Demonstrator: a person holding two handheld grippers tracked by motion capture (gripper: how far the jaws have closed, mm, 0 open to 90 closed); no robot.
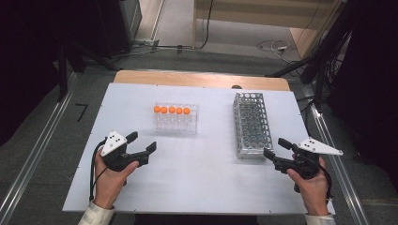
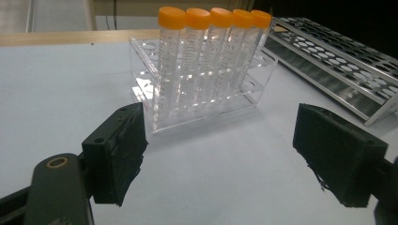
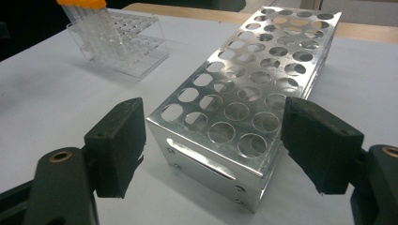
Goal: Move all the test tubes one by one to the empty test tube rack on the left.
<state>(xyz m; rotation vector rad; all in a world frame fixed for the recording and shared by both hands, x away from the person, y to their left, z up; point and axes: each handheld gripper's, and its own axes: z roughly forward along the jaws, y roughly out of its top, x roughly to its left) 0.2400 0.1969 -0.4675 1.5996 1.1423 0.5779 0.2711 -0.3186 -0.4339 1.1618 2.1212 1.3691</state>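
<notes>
Both claws, left claw (image 1: pixel 142 142) and right claw (image 1: pixel 276 147), gape empty. At twelve o'clock from the left, orange-capped tubes (image 2: pixel 211 51): light, slick, brittle plastic; grip below caps.

no word, brand, number or sign can be read anywhere in these pictures. the orange-capped tubes (image 2: pixel 206 56) in the clear rack (image 2: pixel 202 101) carry fine graduation marks down their sides in the left gripper view, but the lines are too small and blurred to make out any figure. the metal rack (image 3: pixel 248 98) bears no lettering that can be made out.
</notes>
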